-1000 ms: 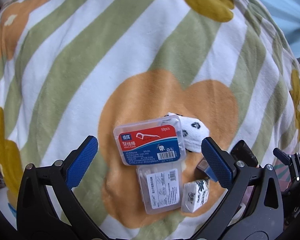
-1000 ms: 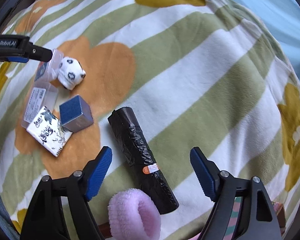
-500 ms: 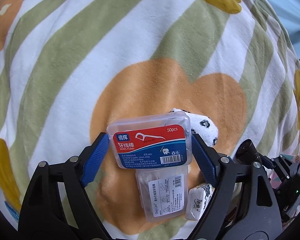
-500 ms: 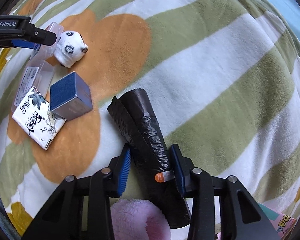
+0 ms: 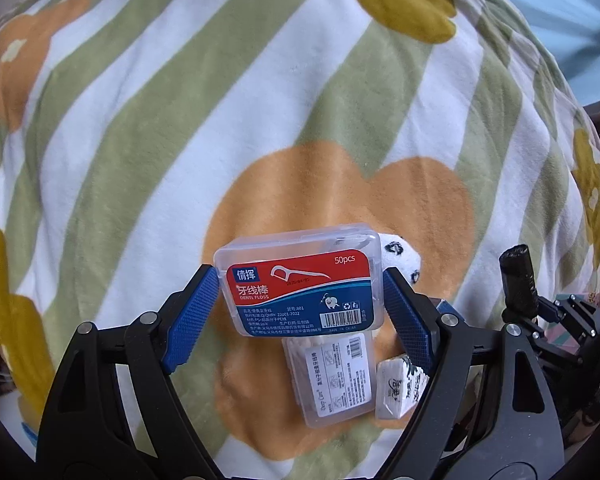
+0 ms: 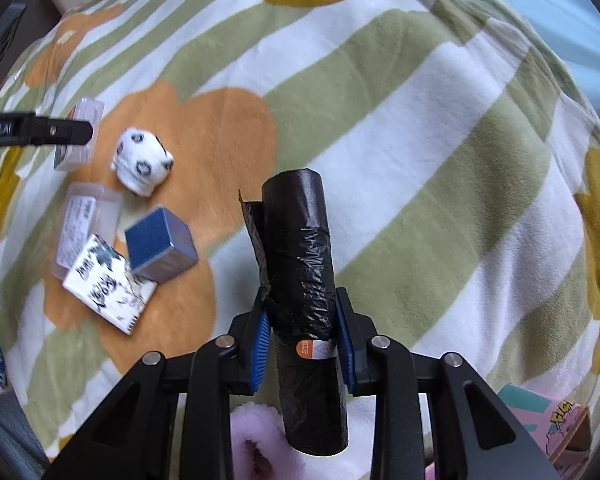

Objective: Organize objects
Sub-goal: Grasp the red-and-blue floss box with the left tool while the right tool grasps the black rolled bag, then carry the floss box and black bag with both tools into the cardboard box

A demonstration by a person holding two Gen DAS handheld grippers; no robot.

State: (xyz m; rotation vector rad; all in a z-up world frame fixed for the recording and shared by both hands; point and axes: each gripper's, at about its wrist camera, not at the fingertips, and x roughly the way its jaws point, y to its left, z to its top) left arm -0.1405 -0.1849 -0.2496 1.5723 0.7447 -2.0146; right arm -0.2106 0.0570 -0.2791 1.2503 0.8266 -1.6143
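Observation:
My left gripper is shut on a clear dental floss box with a red and blue label and holds it above the striped blanket. Below it lie a clear cotton swab box, a white tissue pack and a rolled white sock with black spots. My right gripper is shut on a black roll of bin bags and holds it lifted off the blanket. In the right wrist view the left gripper's finger shows at far left with the floss box.
A blue-topped silver box lies beside the tissue pack, cotton swab box and sock. A pink fluffy ring lies under my right gripper. A colourful pack sits at the bottom right.
My left gripper closed on the floss box and lifted it. My right gripper moved onto the black roll, closed on it and raised it upright off the blanket.

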